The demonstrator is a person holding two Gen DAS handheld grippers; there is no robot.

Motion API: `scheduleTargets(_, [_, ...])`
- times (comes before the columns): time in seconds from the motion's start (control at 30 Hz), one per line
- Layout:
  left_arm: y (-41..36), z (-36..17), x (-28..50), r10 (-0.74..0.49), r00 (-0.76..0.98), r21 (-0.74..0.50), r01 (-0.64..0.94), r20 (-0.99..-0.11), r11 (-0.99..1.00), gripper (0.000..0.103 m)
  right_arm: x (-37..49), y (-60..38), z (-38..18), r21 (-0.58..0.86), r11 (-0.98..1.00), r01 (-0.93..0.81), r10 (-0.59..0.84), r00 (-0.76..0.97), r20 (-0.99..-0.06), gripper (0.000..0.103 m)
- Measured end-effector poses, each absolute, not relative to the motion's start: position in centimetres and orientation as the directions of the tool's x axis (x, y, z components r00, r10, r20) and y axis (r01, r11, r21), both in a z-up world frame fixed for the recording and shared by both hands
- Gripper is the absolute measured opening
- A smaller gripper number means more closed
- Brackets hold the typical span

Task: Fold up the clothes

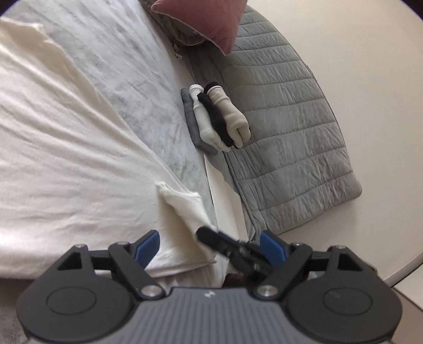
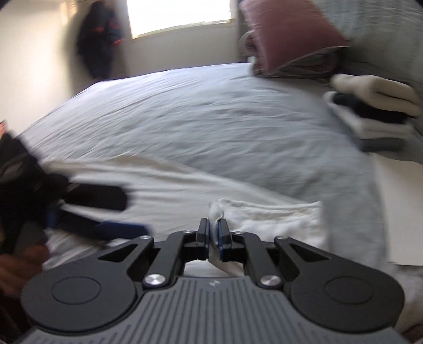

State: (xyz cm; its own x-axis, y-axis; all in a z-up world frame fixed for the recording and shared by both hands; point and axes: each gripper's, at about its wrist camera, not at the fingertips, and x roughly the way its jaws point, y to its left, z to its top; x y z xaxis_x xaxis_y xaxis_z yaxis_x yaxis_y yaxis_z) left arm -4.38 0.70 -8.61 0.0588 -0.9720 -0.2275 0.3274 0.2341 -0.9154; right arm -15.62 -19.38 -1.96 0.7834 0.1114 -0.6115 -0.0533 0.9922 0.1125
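A cream-white garment point(image 1: 66, 148) lies spread over the grey bed sheet point(image 1: 119, 66). Its near corner is folded up into a thick wad point(image 1: 185, 211). My right gripper point(image 2: 214, 227) is shut on that wad of the garment point(image 2: 264, 219), with cloth bunched between its blue pads. In the left wrist view the right gripper's black fingers point(image 1: 222, 240) reach in from the lower right onto the same corner. My left gripper point(image 1: 209, 235) stands open around the corner and those fingers, its pads clear of the cloth. It shows blurred at the left of the right wrist view, left gripper point(image 2: 121, 211).
A stack of folded socks point(image 1: 214, 119) in grey, white, black and beige lies at the bed's edge beside a grey quilted cover point(image 1: 290, 119). A pink cushion point(image 1: 201, 21) sits beyond. A flat white sheet point(image 2: 401, 211) lies next to the garment. A dark jacket point(image 2: 100, 34) hangs by the window point(image 2: 179, 13).
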Motion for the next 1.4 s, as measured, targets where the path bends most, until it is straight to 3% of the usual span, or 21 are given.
scheduleTargets(0.1, [0.9, -8.7, -4.4, -0.971, 0.083, -0.921, 0.307, -0.223, 0.238, 0.079, -15.8, -17.9, -2.0, 0.131, 0.987, -0.093, 0.154, 0.777, -0.61, 0.008])
scheduleTargets(0.17, [1.1, -8.6, -4.5, -0.968, 0.11, -0.919, 0.304, -0.227, 0.25, 0.065, -15.9, -17.3, -1.8, 0.142, 0.984, -0.108, 0.173, 0.777, -0.605, 0.008])
scheduleTargets(0.4, [1.0, -8.4, -4.5, -0.929, 0.202, -0.882, 0.302, -0.311, 0.361, 0.043, -16.3, -16.0, -1.4, 0.222, 0.965, -0.141, 0.247, 0.776, -0.58, 0.008])
scheduleTargets(0.5, [1.3, -8.2, -4.6, -0.893, 0.253, -0.843, 0.312, -0.371, 0.438, 0.021, -16.5, -15.4, -1.5, 0.255, 0.955, -0.154, 0.276, 0.775, -0.568, 0.008])
scheduleTargets(0.53, [1.4, -8.1, -4.7, -0.877, 0.277, -0.821, 0.323, -0.393, 0.47, 0.003, -16.6, -15.2, -1.6, 0.267, 0.951, -0.159, 0.288, 0.774, -0.563, 0.008])
scheduleTargets(0.97, [4.5, -2.7, -3.7, -0.667, 0.51, -0.461, 0.483, -0.543, 0.745, 0.003, -13.3, -11.6, -1.3, 0.399, 0.888, -0.228, 0.42, 0.757, -0.502, 0.007])
scheduleTargets(1.23, [10.3, -1.4, -0.1, -0.555, 0.565, -0.36, 0.426, -0.61, 0.83, 0.003, -7.8, -6.9, -1.0, 0.519, 0.808, -0.279, 0.535, 0.717, -0.447, 0.007])
scheduleTargets(1.4, [15.5, -1.8, 1.8, -0.508, 0.601, -0.372, 0.346, -0.617, 0.861, 0.003, -5.0, -2.2, -1.3, 0.547, 0.769, -0.331, 0.597, 0.678, -0.429, 0.007])
